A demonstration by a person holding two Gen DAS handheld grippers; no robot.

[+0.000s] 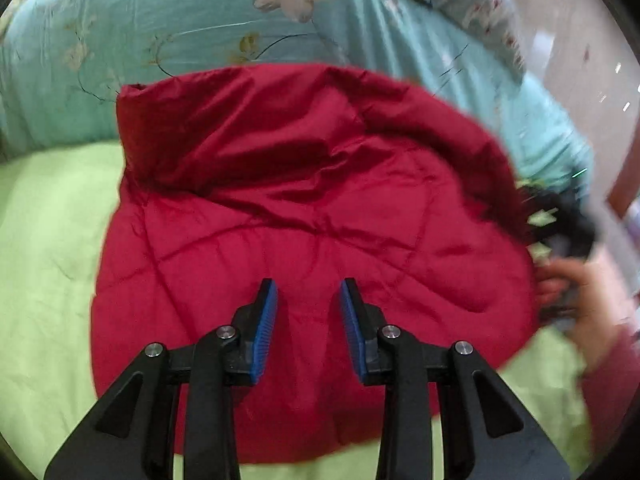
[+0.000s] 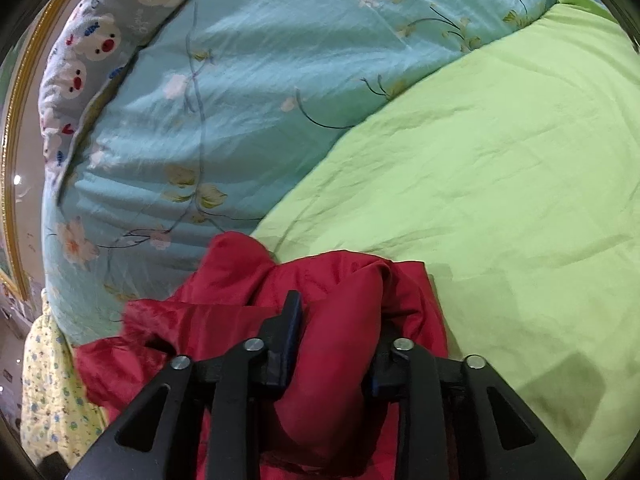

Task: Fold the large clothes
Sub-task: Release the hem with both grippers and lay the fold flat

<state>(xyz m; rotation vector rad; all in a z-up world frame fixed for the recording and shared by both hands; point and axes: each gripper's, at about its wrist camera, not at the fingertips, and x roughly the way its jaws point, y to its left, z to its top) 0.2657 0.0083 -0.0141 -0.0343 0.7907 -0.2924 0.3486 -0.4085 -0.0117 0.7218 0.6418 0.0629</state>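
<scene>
A red quilted jacket (image 1: 304, 216) lies on the green sheet (image 1: 44, 248), its collar toward the far left. My left gripper (image 1: 308, 300) hovers open just above the jacket's near part, with nothing between its blue pads. In the right wrist view my right gripper (image 2: 336, 320) is shut on a thick bunch of the red jacket (image 2: 332, 360) at its edge. The right finger is mostly buried in the fabric. In the left wrist view the right gripper (image 1: 560, 224) shows blurred at the jacket's right edge, with a hand behind it.
A folded turquoise floral quilt (image 1: 200, 40) lies behind the jacket, also in the right wrist view (image 2: 240, 80). A grey cartoon-print pillow (image 2: 92, 40) sits beyond it. Yellow patterned fabric (image 2: 48, 380) hangs at the bed's edge. Tiled floor (image 1: 580, 40) is to the right.
</scene>
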